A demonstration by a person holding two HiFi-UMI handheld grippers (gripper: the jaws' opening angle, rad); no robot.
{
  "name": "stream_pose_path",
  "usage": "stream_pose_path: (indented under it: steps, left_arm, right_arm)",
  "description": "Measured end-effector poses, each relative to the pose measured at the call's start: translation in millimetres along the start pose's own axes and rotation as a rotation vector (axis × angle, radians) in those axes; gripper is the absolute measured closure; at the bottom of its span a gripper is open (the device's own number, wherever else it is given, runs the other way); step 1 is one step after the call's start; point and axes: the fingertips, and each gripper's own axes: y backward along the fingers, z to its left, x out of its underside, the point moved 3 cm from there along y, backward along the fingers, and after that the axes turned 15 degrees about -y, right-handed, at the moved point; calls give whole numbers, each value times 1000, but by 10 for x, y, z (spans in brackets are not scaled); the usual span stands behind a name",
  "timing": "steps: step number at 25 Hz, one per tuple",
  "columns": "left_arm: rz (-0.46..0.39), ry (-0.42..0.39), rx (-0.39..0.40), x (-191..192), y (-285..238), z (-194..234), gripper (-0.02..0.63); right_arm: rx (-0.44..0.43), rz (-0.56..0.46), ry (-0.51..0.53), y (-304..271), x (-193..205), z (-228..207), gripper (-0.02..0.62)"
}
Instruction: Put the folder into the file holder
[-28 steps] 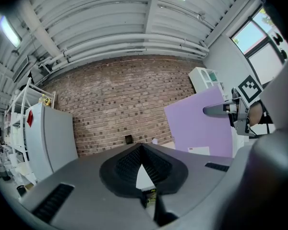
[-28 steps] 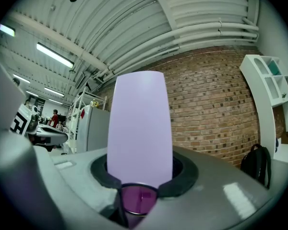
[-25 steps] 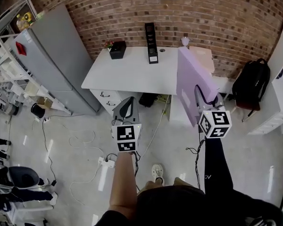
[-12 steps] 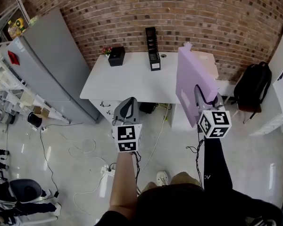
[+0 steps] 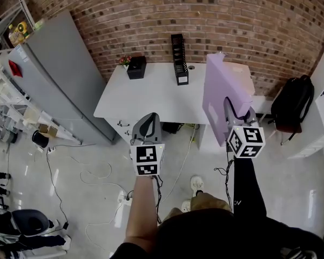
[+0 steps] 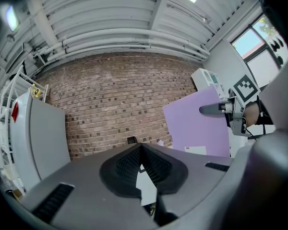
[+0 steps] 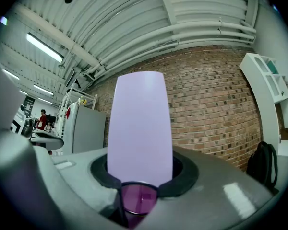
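A tall lilac folder (image 5: 218, 90) stands upright on edge in my right gripper (image 5: 230, 104), which is shut on its lower edge; in the right gripper view the folder (image 7: 140, 123) rises straight out of the gripper (image 7: 140, 176). The black file holder (image 5: 179, 66) stands at the back of the white desk (image 5: 151, 99), to the left of and beyond the folder. My left gripper (image 5: 147, 117) hovers over the floor in front of the desk, shut and empty. The left gripper view shows the gripper (image 6: 140, 150) with its tips together, the folder (image 6: 197, 123) at right and the file holder (image 6: 131, 140) far off.
A small black box (image 5: 136, 67) with flowers sits at the desk's back left. A grey cabinet (image 5: 59, 69) stands left of the desk, a black backpack (image 5: 292, 101) and a white unit (image 5: 313, 128) to the right. Cables (image 5: 97, 171) lie on the floor. The brick wall is behind.
The person has stepped toward the desk, which now lies nearer. Both grippers have advanced with the step. The folder stays upright in the right gripper.
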Motion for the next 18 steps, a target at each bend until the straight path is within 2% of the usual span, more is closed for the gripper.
stream_pose_path:
  steps: [7, 18]
  left_arm:
    - [15, 0, 6, 116, -287, 90, 597]
    - [24, -13, 29, 228, -1190, 309, 597]
  right_arm:
    - [-1, 4, -7, -390, 59, -23, 457]
    - [-8, -6, -26, -1364, 99, -273, 456]
